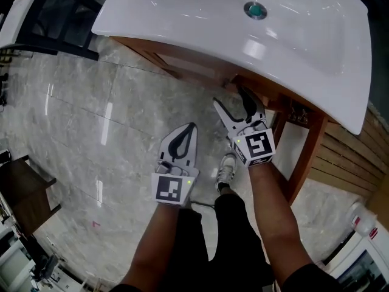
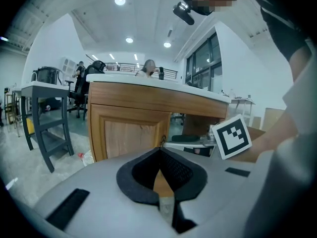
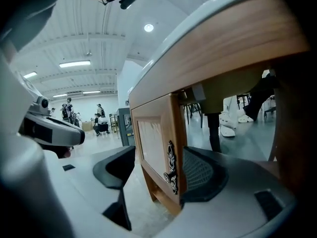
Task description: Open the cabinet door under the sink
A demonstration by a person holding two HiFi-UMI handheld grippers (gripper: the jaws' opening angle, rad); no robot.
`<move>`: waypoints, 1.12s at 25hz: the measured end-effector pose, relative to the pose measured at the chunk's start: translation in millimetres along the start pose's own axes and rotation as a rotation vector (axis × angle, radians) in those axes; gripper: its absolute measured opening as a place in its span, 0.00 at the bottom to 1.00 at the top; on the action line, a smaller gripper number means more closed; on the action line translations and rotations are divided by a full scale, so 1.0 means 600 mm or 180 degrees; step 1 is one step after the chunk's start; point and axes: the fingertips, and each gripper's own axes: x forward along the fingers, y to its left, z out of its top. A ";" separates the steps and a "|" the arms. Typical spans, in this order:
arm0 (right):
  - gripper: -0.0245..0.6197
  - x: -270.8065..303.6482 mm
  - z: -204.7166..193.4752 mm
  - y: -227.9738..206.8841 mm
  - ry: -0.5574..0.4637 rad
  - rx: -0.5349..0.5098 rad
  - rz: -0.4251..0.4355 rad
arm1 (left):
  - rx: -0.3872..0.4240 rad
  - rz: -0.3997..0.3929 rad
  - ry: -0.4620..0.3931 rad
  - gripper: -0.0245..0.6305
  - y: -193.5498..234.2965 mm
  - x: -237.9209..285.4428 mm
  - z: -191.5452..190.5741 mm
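A white sink (image 1: 243, 35) sits on a wooden cabinet (image 1: 182, 66). In the right gripper view, the free edge of the cabinet door (image 3: 153, 148) and its ornate metal handle (image 3: 171, 167) stand between the jaws of my right gripper (image 3: 158, 157). The jaws are open: the left pad is clear of the door and the right pad is close beside the edge. In the head view my right gripper (image 1: 236, 105) reaches under the sink's rim. My left gripper (image 1: 193, 128) hangs lower and to the left, shut on nothing. It faces the door panel (image 2: 131, 138) from a distance.
The marble floor (image 1: 91, 120) spreads left of the cabinet. My shoe (image 1: 227, 172) stands just below the grippers. A dark table (image 1: 24, 187) is at the left edge and slatted wood (image 1: 358, 157) at the right. A grey desk (image 2: 44, 113) stands left of the cabinet.
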 end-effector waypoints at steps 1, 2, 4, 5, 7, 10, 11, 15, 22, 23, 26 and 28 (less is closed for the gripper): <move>0.49 0.007 -0.002 -0.004 0.0003 0.0006 0.0003 | -0.0008 -0.0015 -0.0015 0.07 0.004 0.006 0.001; 0.51 0.014 -0.004 -0.008 0.0002 0.0017 0.0010 | -0.0006 -0.0033 -0.0021 0.07 0.008 0.012 0.000; 0.56 0.029 -0.007 -0.016 -0.0002 0.0030 0.0029 | 0.0020 -0.0072 -0.0023 0.07 0.014 0.023 -0.003; 0.57 0.036 -0.007 -0.021 -0.0003 0.0023 0.0040 | 0.0029 -0.0088 -0.0032 0.07 0.017 0.027 -0.003; 0.59 0.051 -0.006 -0.026 0.0003 -0.0037 0.0075 | 0.0036 -0.0105 -0.0053 0.07 0.023 0.033 -0.004; 0.60 0.072 -0.003 -0.023 0.0031 -0.0210 0.0179 | 0.0032 -0.0099 -0.0091 0.07 0.031 0.035 -0.006; 0.60 0.076 -0.002 -0.022 0.0046 -0.0260 0.0215 | 0.0012 -0.0094 -0.0105 0.07 0.031 0.034 -0.007; 0.60 0.094 0.008 -0.022 0.0067 -0.0377 0.0341 | -0.0036 -0.0089 -0.0015 0.07 0.035 0.027 -0.021; 0.60 0.110 0.009 -0.006 0.0114 -0.0375 0.0466 | -0.0003 -0.0045 0.0012 0.07 0.053 0.019 -0.036; 0.60 0.109 0.008 -0.004 0.0118 -0.0368 0.0454 | -0.0006 -0.0040 0.0011 0.07 0.054 0.018 -0.036; 0.60 0.107 0.008 -0.005 0.0127 -0.0360 0.0396 | -0.0061 -0.0012 -0.0022 0.07 0.056 0.016 -0.031; 0.60 0.106 0.007 -0.002 0.0141 -0.0386 0.0379 | -0.0085 -0.0018 -0.0042 0.07 0.053 0.014 -0.028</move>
